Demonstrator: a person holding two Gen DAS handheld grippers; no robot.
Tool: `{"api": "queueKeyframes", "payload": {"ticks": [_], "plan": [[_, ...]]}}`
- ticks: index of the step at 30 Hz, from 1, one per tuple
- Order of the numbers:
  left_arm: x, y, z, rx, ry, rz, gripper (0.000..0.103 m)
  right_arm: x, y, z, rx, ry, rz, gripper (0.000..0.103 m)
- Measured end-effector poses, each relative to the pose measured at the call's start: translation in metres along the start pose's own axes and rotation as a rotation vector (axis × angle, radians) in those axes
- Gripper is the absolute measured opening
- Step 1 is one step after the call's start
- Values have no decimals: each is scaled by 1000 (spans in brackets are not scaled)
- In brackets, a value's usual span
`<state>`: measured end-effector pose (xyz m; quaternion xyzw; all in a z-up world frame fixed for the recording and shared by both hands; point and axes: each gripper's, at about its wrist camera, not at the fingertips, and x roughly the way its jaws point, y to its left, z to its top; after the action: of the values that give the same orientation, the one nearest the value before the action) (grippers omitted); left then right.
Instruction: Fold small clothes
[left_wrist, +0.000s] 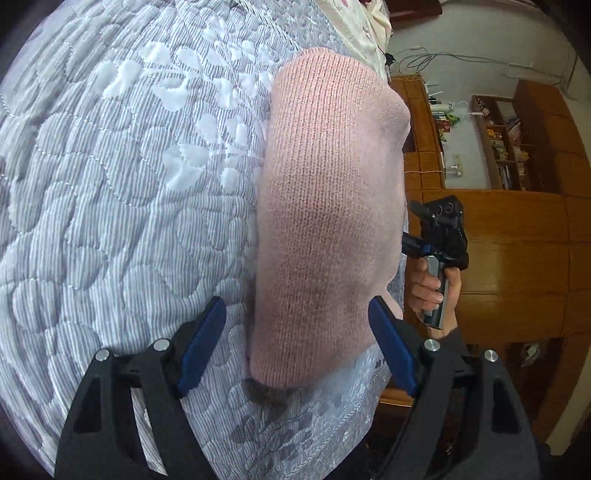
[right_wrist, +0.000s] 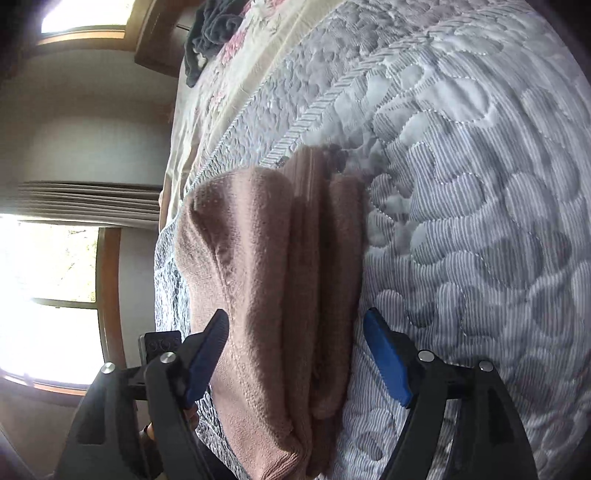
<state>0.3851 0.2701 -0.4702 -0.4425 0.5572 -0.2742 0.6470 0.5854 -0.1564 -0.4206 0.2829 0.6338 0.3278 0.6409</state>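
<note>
My pink knitted garment (left_wrist: 325, 206) lies folded into a thick, layered bundle near the edge of the quilted bedspread (left_wrist: 122, 206).

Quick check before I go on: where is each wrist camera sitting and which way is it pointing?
Left wrist: behind the open left gripper, looking along the pink knit garment on the quilted bedspread toward wooden cabinets; a hand holding the right gripper shows.
Right wrist: behind the open right gripper, looking along the folded garment toward windows.
Shared: the same garment and bedspread, seen from opposite ends.
</note>
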Motion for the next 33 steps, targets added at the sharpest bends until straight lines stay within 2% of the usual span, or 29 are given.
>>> {"api": "queueKeyframes", "payload": {"ticks": [4,11,13,15,16,17,19,23,26,33], "plan": [[10,10,1,-11,28,-130,78,15,0,10,-15,22,18,76],[33,5,-3,18,65,-158,78,35,5,23,-33,33,53,78],[37,1,-2,24,63,-143,78,38,6,25,-34,28,65,78],[40,-4,-6,25,55,-84,73,39,7,25,-33,18,74,76],[43,-6,-8,21,56,-37,65,40,7,25,-34,13,71,70],[45,-9,-8,12,56,-8,61,41,7,25,-30,7,72,64],[44,-14,-8,6,56,12,46,43,8,24,-28,-5,79,56],[38,-27,-5,28,50,51,33,43,20,18,-29,-38,84,49],[31,-45,-2,73,36,93,29,39,28,15,-31,-57,92,47],[5,-67,-1,102,13,131,27,31,61,5,-68,-72,103,46]]}}
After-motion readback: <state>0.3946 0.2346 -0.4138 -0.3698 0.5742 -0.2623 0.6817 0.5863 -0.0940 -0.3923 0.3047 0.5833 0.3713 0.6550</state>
